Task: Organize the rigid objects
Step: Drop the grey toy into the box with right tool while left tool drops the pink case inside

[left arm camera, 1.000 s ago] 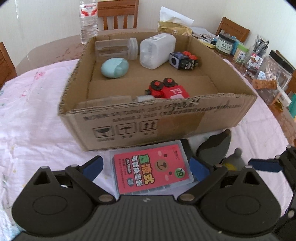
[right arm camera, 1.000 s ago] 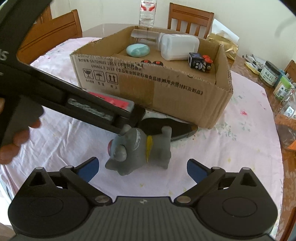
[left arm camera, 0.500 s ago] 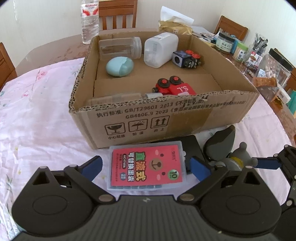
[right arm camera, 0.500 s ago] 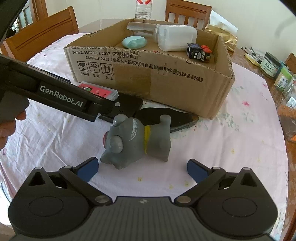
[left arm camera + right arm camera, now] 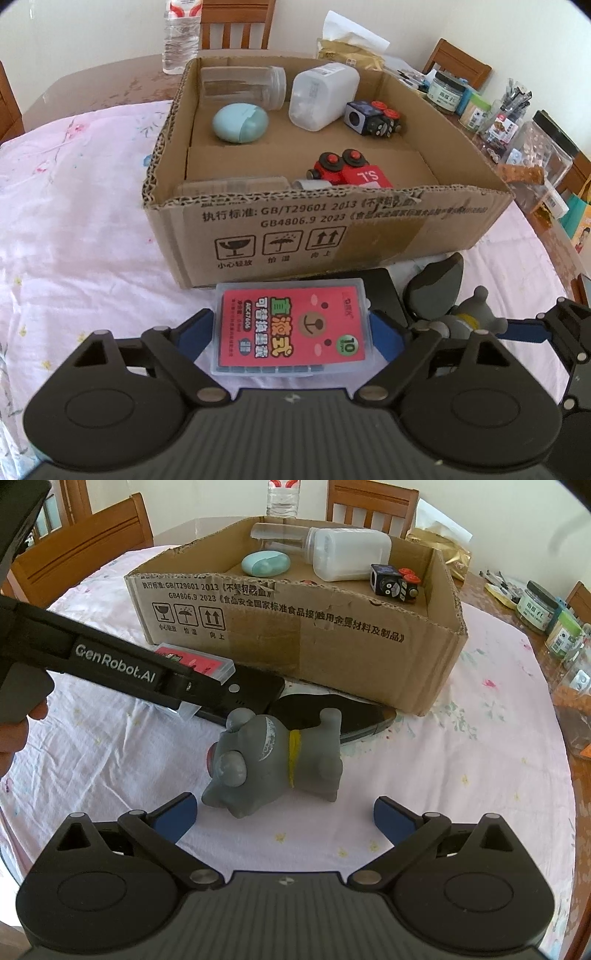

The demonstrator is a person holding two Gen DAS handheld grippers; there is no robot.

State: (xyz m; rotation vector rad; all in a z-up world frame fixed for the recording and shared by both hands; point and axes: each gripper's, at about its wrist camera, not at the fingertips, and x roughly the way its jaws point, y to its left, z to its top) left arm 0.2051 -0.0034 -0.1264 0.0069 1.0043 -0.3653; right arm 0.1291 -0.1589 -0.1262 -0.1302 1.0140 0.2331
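Two grippers over one pink-clothed surface (image 5: 74,221). Left gripper (image 5: 291,328) closing, blue pads either side of one clear case with a red label (image 5: 291,328), lying just before one cardboard box (image 5: 332,236); contact not discernible. Right gripper (image 5: 284,812) spread wide, empty, just short of one grey toy dog (image 5: 277,760) on its side. Inside box: one teal egg-shaped case (image 5: 240,123), one white container (image 5: 325,96), one clear jar (image 5: 243,86), two toy vehicles, one black (image 5: 373,118), one red (image 5: 351,171).
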